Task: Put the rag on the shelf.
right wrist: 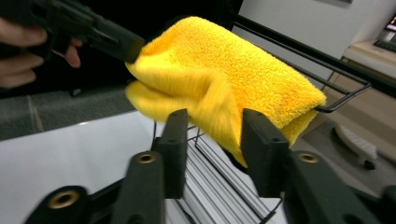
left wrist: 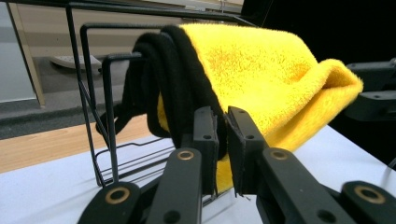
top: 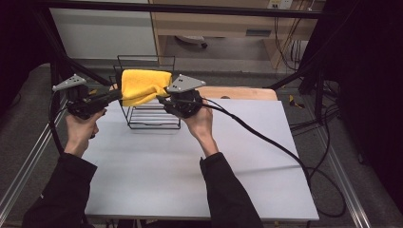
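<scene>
White table [top: 190, 166] carries one wire rack [top: 151, 121] near its far edge, draped with one yellow cloth [top: 142, 85]; left gripper [left wrist: 223, 140] pinches its black-edged hem, seen in its own view, right gripper [right wrist: 212, 149] spread around a corner

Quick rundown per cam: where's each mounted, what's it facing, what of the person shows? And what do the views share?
High view: above the person's side, facing forward and down on the white table; both sleeved forearms, left gripper, right gripper.
Left gripper view: rides the left gripper, looking along its jaws, which pinch the black-edged yellow fleece cloth hung on the black wire rack.
Right gripper view: rides the right gripper, jaws apart around the cloth's corner; the other hand's fingers show.
Shared: cloth, rack, table.
</scene>
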{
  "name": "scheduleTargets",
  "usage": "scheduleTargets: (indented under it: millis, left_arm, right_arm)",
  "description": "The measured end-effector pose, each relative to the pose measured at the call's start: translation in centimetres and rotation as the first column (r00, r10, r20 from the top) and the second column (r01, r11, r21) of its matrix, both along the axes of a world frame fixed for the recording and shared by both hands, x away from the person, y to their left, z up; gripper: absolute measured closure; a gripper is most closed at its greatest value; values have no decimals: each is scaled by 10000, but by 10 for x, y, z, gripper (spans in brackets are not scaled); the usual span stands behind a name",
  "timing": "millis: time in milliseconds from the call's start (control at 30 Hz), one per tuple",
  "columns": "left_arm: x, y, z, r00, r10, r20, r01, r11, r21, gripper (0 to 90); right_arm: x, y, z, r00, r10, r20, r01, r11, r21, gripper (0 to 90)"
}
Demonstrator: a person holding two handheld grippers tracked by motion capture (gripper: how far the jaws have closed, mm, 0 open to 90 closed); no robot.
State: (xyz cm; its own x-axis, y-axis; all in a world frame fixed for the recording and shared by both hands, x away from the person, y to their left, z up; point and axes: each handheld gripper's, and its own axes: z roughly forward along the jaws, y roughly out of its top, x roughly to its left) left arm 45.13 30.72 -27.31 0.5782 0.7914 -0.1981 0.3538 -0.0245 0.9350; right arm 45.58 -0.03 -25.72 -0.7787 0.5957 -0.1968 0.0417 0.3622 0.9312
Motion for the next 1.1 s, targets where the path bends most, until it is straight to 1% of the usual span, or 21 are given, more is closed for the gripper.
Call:
scheduleTargets:
  millis: [33,67,133,200,267,300,367,433,500,600,667,700,767,833,900,933,1000,1033,1067,1100]
  left_arm:
    - [0,-1,-2,10000,20,52,-20,10000,46,821]
    - [0,-2,-3,10000,12,86,-13,9999,107,821]
    - [1,-4,-6,9998,44,168,-48,9998,199,820]
    - [1,-7,-8,9994,149,316,-162,9991,393,817]
    - [1,-10,-11,9984,256,498,-283,9981,544,813]
    - [2,-10,-12,9981,292,546,-323,9979,564,812]
    - [3,-11,-15,9977,336,591,-373,9974,617,812]
    - [6,-12,-17,9973,408,605,-450,9965,699,811]
    - [9,-12,-19,9973,479,548,-517,9961,715,810]
    - [13,-14,-21,9968,575,560,-618,9950,778,809]
    - [14,-14,-22,9963,636,586,-683,9943,818,806]
    - [14,-14,-21,9963,630,586,-678,9943,829,804]
    - [13,-13,-20,9961,630,626,-687,9932,937,790]
    - [11,-11,-18,9959,640,631,-701,9926,995,762]
    - [8,-8,-16,9961,637,604,-698,9919,1065,729]
    - [7,-8,-15,9965,630,558,-689,9914,1115,703]
    - [4,-5,-15,9967,649,493,-705,9900,1222,637]
    - [3,-4,-15,9971,636,410,-683,9897,1259,599]
    - [2,-2,-15,9978,620,247,-647,9897,1276,560]
    - [1,-2,-16,9980,604,175,-622,9897,1286,523]
  right_arm:
    - [-1,-1,0,9999,23,-126,-21,9999,147,561]
    - [-1,-2,0,9997,34,-243,-27,9996,291,556]
    - [-1,-2,-2,9996,-23,-296,33,9993,360,553]
    - [3,0,-6,9987,-139,-499,156,9993,329,607]
    - [8,5,-14,9968,-358,-709,370,9992,164,696]
    - [11,7,-18,9956,-504,-796,508,9987,25,739]
    - [17,11,-26,9931,-713,-929,707,9975,-94,824]
    - [23,14,-34,9905,-898,-1039,890,9960,-127,869]
    - [28,15,-39,9881,-1105,-1071,1098,9939,-124,885]
    - [32,14,-43,9846,-1287,-1186,1302,9915,42,888]
    - [34,12,-44,9830,-1234,-1360,1266,9918,149,881]
    - [34,11,-44,9830,-1228,-1364,1270,9917,222,876]
    - [32,8,-43,9846,-1055,-1396,1110,9933,324,837]
    - [29,5,-40,9859,-920,-1397,995,9939,479,772]
    - [25,1,-36,9863,-803,-1444,915,9932,727,684]
    - [23,-3,-33,9854,-693,-1558,835,9928,863,648]
    - [21,-8,-30,9846,-560,-1657,724,9929,943,555]
    - [19,-11,-28,9844,-540,-1674,711,9927,975,497]
    - [18,-15,-26,9833,-463,-1758,650,9927,1018,449]
    - [17,-19,-23,9821,-342,-1854,543,9931,1042,400]
